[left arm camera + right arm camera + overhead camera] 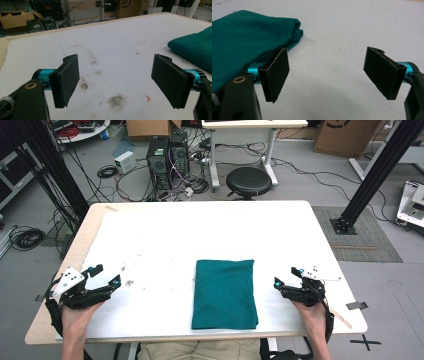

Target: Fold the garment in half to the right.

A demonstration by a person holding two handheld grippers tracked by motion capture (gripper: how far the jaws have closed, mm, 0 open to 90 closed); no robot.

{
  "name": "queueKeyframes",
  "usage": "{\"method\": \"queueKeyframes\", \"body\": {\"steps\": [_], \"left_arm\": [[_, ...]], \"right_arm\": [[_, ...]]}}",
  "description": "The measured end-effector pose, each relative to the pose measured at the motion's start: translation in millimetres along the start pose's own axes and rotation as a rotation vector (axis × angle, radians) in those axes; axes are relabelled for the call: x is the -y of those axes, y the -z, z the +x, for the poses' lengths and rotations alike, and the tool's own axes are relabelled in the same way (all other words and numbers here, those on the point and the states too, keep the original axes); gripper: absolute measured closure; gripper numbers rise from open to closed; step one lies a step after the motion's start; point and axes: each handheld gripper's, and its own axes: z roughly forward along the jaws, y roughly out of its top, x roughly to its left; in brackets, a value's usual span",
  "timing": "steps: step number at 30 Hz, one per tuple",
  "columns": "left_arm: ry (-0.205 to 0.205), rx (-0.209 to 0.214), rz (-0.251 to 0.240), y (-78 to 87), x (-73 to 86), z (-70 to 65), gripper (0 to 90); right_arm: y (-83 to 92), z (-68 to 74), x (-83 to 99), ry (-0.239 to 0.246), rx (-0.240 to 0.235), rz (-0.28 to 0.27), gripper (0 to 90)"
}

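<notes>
A folded dark green cloth (224, 293) lies flat on the white table (200, 235), near the front edge at the middle. My left gripper (106, 275) hovers well to the cloth's left, open and empty; in the left gripper view the cloth (195, 47) sits off to the right beyond the left gripper (120, 82). On the cloth's right, my right gripper (287, 276) is open too, a short way from the cloth's edge. The right gripper view has the cloth's folded corner (244, 37) just past the left jaw of the right gripper (329, 75).
Smudges and a dark stain (116, 101) mark the table in front of the left gripper. Beyond the far edge stand a black stool (248, 181), computer towers (167, 160) with cables, and a white desk (240, 140). A black frame post (380, 175) rises at the right.
</notes>
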Motion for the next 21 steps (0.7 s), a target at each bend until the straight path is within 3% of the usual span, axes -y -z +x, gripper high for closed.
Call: {"method": "queueKeyframes", "body": {"steps": [21], "left_arm": [[-0.015, 0.003, 0.043, -9.3, 5.6, -0.9, 22.5]], "right_arm": [[0.1, 1.1, 0.6, 0.002, -0.008, 0.009, 21.1]]}}
